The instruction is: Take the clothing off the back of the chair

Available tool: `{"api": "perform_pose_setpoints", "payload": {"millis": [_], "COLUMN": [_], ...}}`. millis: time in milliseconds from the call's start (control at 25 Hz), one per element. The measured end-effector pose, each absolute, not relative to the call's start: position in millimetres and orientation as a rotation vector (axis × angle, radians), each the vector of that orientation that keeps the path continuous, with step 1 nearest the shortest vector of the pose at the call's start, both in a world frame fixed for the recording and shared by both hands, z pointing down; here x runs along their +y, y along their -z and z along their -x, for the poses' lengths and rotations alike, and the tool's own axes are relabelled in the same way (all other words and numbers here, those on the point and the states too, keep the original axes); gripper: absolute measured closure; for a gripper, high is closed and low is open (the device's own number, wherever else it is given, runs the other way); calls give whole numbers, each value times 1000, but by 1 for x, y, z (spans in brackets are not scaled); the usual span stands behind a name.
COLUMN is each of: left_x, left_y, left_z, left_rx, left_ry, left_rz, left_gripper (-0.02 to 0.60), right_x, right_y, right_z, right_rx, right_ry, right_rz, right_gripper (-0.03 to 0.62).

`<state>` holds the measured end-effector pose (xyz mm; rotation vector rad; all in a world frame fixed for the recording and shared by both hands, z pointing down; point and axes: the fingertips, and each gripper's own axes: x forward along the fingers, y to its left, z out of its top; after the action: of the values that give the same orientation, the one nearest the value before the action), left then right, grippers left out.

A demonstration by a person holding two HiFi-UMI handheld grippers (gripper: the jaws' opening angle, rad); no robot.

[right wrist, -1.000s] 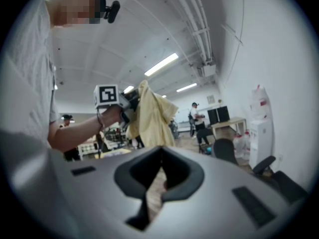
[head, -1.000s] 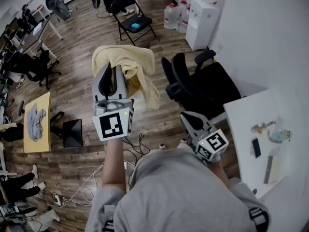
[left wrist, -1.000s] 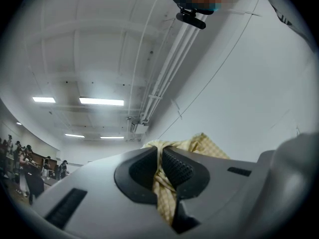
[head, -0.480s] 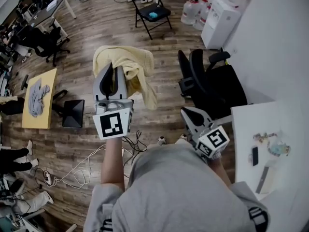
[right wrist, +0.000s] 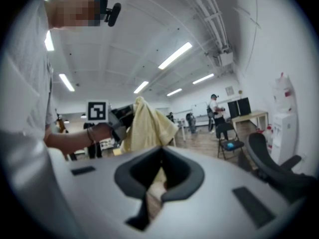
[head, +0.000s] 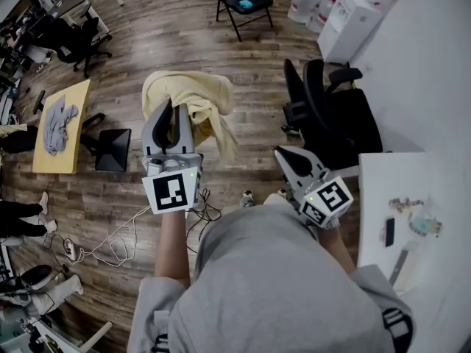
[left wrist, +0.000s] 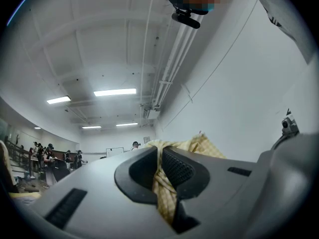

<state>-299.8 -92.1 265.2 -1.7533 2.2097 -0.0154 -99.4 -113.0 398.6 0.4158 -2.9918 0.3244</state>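
Left of the black office chair [head: 335, 120], we now carry the yellow garment [head: 199, 98] well clear of its backrest. A second ago the hanging hem was just beside the chair's arm, and that gap has since widened. We judge the removal itself done, with only setting the garment down left. Our left gripper [head: 173, 110] is clamped on a bunched fold, and the rest drapes over its jaws and down the side toward the chair. Our right gripper [head: 285, 154], near the chair's front, has its jaws together and holds nothing.
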Motion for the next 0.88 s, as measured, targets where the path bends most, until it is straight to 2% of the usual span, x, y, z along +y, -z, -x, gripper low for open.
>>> {"api": "perform_pose_setpoints", "payload": {"millis": [880], "left_x": [-71], "left_y": [-327], "left_z": [276], "left_rx": [2206], "left_ry": [49], "left_rz": [1918], "left_gripper": [526], "right_x": [-119], "right_y": [-394], "right_z": [111], "right_rx": [-2977], "right_ry": [-315], "right_rz": [-424], "right_gripper": [560]}}
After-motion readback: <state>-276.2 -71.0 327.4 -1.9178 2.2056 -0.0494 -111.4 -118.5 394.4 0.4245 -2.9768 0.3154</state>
